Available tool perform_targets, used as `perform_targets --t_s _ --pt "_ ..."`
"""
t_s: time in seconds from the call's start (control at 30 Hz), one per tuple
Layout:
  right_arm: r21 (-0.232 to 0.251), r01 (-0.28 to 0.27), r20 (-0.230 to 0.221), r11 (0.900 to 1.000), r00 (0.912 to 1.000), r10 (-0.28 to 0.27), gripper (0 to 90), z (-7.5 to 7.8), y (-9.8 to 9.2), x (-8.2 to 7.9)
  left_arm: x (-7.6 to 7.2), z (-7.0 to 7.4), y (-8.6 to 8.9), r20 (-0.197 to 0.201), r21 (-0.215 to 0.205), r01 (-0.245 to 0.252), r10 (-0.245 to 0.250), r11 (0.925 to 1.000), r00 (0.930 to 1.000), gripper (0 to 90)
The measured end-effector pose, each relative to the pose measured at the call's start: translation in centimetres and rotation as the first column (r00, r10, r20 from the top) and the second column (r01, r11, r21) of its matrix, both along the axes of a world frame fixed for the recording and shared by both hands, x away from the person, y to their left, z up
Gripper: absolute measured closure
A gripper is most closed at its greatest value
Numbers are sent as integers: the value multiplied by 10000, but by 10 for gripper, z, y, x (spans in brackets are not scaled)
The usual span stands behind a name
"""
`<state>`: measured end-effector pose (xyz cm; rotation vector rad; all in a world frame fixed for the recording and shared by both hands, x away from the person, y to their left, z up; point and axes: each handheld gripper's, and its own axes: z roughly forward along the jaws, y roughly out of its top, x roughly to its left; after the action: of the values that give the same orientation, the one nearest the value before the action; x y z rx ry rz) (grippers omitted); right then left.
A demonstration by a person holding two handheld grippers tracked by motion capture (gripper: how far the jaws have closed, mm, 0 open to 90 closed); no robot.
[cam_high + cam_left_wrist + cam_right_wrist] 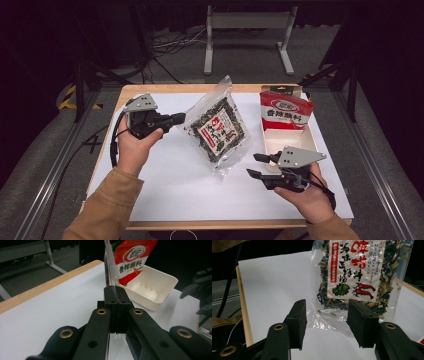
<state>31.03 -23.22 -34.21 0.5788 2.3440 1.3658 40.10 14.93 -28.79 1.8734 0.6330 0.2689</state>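
Left gripper pinches seaweed bag by its edge: light, limp, crinkly; right gripper, jaws apart, faces its free bottom corner.

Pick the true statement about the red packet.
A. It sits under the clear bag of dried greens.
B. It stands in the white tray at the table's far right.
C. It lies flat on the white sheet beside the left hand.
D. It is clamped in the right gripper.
B: the red packet stands upright in the white tray, apart from the clear bag that the left gripper pinches by its edge.
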Motion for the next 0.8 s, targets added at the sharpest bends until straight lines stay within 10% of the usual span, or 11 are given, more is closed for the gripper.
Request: perform_targets --t_s 0.8 --pt "-384 543 340 9978 9980 -530 393 24 2 23 -56 42 -5 1212 199 1881 -1892 9819 9744 900"
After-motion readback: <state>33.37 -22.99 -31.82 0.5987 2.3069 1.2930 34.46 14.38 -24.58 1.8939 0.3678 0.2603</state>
